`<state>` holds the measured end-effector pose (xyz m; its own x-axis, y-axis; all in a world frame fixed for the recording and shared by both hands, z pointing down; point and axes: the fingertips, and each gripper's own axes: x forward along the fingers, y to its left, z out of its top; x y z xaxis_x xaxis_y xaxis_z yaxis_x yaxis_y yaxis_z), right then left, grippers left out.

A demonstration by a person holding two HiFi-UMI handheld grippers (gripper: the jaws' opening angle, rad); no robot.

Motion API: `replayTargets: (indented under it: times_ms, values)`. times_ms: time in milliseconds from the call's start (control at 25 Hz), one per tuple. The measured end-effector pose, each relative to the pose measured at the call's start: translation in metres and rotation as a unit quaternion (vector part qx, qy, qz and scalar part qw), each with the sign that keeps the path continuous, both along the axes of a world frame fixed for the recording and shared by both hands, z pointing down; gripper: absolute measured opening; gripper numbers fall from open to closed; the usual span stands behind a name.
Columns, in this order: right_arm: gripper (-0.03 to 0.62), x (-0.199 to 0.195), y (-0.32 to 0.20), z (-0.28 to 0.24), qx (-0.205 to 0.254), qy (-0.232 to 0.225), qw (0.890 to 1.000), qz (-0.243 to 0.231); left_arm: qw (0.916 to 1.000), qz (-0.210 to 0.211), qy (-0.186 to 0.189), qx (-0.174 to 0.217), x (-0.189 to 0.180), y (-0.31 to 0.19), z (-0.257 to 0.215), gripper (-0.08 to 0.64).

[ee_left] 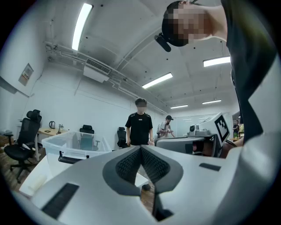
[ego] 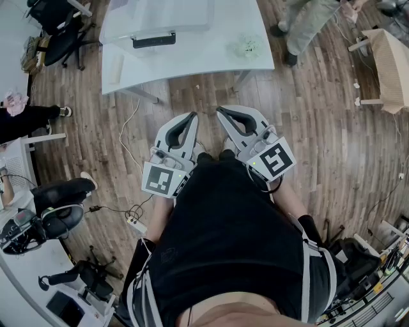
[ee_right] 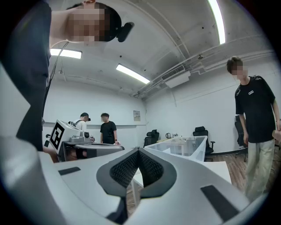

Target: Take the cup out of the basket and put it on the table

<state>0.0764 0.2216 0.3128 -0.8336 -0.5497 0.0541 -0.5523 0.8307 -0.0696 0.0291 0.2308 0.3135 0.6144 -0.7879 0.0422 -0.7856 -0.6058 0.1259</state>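
Observation:
A clear plastic bin (ego: pixel 160 16) with a black latch stands on the white table (ego: pixel 192 60) ahead of me; it also shows in the left gripper view as the bin (ee_left: pixel 70 143) and in the right gripper view as the bin (ee_right: pixel 184 147). I cannot make out a cup in it. A small pale-green object (ego: pixel 248 46) lies on the table's right part. My left gripper (ego: pixel 193 115) and right gripper (ego: pixel 219 110) are held side by side close to my body, short of the table edge. Both are shut with nothing between the pads: left gripper (ee_left: pixel 140 147), right gripper (ee_right: pixel 138 150).
A person (ego: pixel 307 25) stands past the table's right corner and shows as the person (ee_right: pixel 257 118) in the right gripper view; another person (ee_left: pixel 139 127) stands behind the table. Office chairs (ego: pixel 61 29) are at the left, a wooden chair (ego: pixel 386 64) at the right, and a power strip (ego: pixel 135 223) with cables on the floor.

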Motion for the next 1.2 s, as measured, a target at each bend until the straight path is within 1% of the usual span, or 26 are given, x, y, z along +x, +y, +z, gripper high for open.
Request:
replayTargets:
  times_ms: [160,320,520,680,960,1120,1200]
  values:
    - [0.015,0.013,-0.003,0.001,0.0,0.002,1.0,0.003,1.0,0.0,0.001,0.001,0.012,-0.002,-0.001,0.018]
    - [0.015,0.012,-0.004,0.002,-0.003,0.002,1.0,0.004,1.0,-0.001,-0.001,-0.001,0.011,-0.002,-0.001,0.018]
    - [0.015,0.019,-0.007,-0.004,-0.008,-0.027,1.0,0.013,1.0,0.002,-0.001,0.0,0.018,-0.002,-0.003,0.018]
    - [0.015,0.006,-0.006,-0.006,-0.005,-0.028,0.999,0.017,1.0,0.004,-0.002,0.002,-0.001,0.003,-0.002,0.018]
    - [0.015,-0.004,-0.005,0.0,-0.013,-0.029,0.999,0.03,0.9999,0.014,-0.005,0.001,-0.01,0.006,0.002,0.018]
    - [0.015,-0.026,-0.004,0.0,-0.011,-0.03,0.999,0.037,0.9998,0.017,-0.006,0.004,-0.035,0.008,0.005,0.018]
    - [0.015,-0.031,-0.005,-0.001,-0.011,-0.032,0.999,0.042,0.9998,0.018,-0.009,0.0,-0.041,0.008,0.007,0.018]
